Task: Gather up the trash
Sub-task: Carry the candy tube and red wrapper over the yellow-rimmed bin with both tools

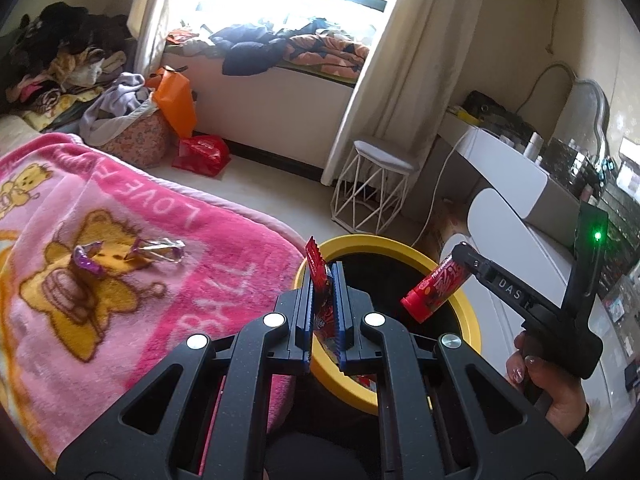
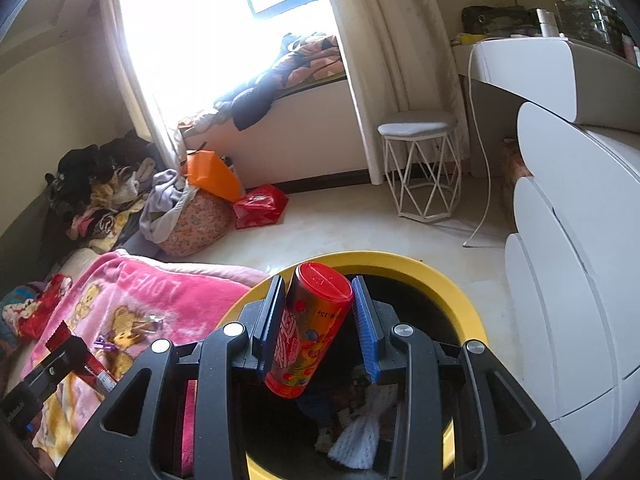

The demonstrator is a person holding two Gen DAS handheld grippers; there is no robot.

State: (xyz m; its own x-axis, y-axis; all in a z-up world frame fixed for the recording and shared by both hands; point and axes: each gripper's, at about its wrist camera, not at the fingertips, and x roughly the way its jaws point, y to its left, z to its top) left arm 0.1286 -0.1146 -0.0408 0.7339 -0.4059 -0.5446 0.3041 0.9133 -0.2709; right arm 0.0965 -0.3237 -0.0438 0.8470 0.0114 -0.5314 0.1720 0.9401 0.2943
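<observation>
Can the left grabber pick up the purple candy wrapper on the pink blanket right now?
Probably not yet. The left gripper is shut on a red wrapper over the yellow bin. Nothing blocks the purple wrapper, but the jaws are full.

Both grippers [image 1: 325,280] [image 2: 316,300] clamped, angled down

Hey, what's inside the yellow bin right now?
Inside the yellow bin, the right wrist view shows a white knitted-looking item and dark clutter near the bottom. The red tube and the gripper hide the rest.
</observation>
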